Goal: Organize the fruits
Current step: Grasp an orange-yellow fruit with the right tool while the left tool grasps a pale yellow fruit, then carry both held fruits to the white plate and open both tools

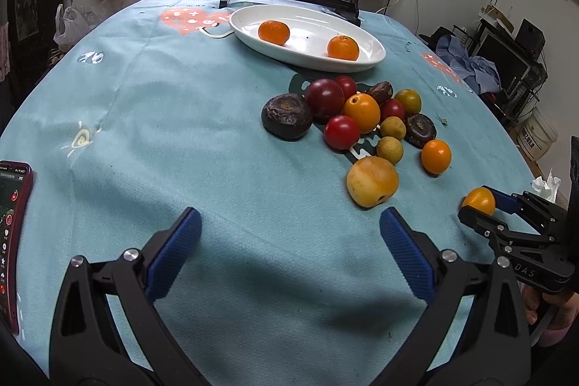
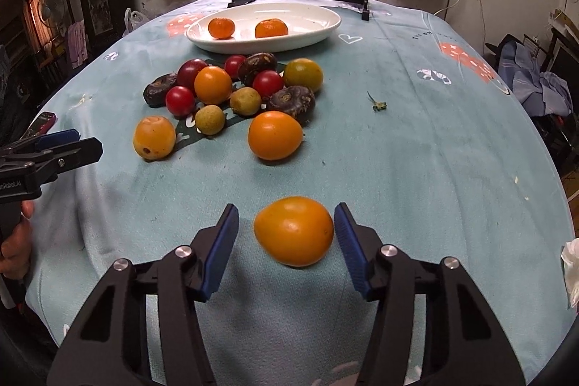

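While two mandarins are already seen in the white oval dish, most of the fruit pile is left on the blue-clothed tabletop, so the sorting is judged barely begun. An egg-shaped orange tomato is framed between the fingers of the right claw, held open and not yet touching it; its long axis runs crosswise. The left claw is held wide and empty.
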Action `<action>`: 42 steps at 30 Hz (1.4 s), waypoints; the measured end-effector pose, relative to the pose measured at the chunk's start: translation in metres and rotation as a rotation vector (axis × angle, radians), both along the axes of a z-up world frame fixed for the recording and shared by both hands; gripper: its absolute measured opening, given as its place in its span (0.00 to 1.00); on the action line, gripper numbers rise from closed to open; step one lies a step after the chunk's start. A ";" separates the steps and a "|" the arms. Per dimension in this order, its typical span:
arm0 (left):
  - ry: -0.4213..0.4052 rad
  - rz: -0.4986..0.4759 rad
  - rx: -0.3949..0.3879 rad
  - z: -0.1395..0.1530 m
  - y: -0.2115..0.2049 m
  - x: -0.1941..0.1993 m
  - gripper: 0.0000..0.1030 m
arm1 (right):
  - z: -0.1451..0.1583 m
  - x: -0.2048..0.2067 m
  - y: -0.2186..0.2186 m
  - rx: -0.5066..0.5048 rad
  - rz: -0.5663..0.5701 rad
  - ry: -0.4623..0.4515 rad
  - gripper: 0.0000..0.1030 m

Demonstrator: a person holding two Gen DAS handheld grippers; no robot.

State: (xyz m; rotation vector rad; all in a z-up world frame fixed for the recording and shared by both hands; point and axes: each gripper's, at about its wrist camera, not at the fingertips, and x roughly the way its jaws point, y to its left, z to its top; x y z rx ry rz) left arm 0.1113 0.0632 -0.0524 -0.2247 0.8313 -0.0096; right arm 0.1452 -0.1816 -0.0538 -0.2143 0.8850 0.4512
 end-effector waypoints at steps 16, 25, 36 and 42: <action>0.003 -0.038 0.013 0.000 -0.009 0.006 0.98 | 0.000 0.008 -0.018 0.125 -0.036 0.041 0.42; 0.046 -0.158 -0.002 -0.004 -0.048 0.038 0.70 | 0.001 0.008 -0.020 0.159 -0.027 0.050 0.42; 0.090 -0.173 0.028 -0.010 -0.060 0.056 0.54 | 0.000 0.010 -0.023 0.197 -0.013 0.064 0.42; 0.094 -0.175 0.056 -0.010 -0.064 0.060 0.47 | 0.000 0.010 -0.024 0.203 -0.010 0.065 0.42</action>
